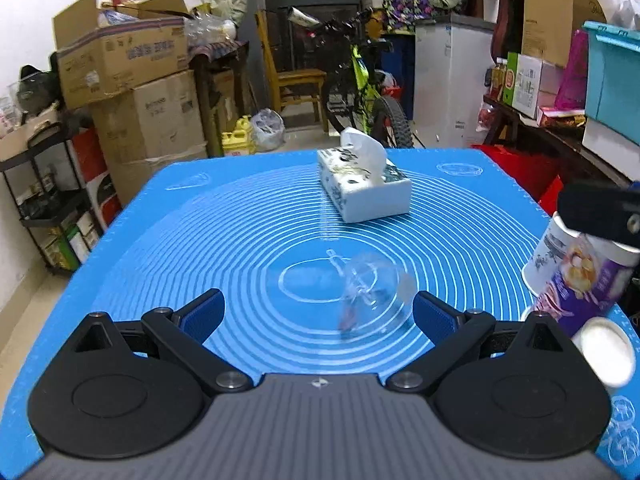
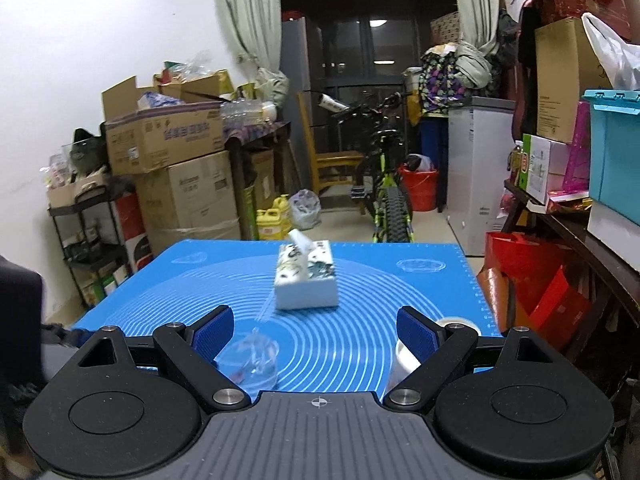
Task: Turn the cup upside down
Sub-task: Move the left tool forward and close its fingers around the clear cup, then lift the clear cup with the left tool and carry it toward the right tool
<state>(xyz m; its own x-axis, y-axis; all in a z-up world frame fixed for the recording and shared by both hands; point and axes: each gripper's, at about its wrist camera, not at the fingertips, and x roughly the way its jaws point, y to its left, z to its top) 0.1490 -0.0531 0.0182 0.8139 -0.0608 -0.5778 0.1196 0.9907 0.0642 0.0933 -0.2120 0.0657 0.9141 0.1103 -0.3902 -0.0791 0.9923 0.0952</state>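
A clear plastic cup (image 1: 370,292) lies on its side on the blue mat (image 1: 240,240), blurred, just ahead of my left gripper (image 1: 318,314), which is open and empty. In the right wrist view the clear cup (image 2: 254,362) lies by the left fingertip of my right gripper (image 2: 314,334), which is open and empty. A white paper cup with a purple print (image 1: 576,276) stands tilted at the mat's right side, with a white round end (image 1: 606,354) in front of it. Part of the right gripper (image 1: 600,212) overlaps its top. The paper cup's rim (image 2: 404,360) shows by the right fingertip.
A white tissue box (image 1: 366,186) sits on the far middle of the mat; it also shows in the right wrist view (image 2: 306,280). Behind the table stand cardboard boxes (image 1: 132,92), a bicycle (image 1: 360,92), a white freezer (image 1: 452,84) and a cluttered shelf (image 1: 560,120).
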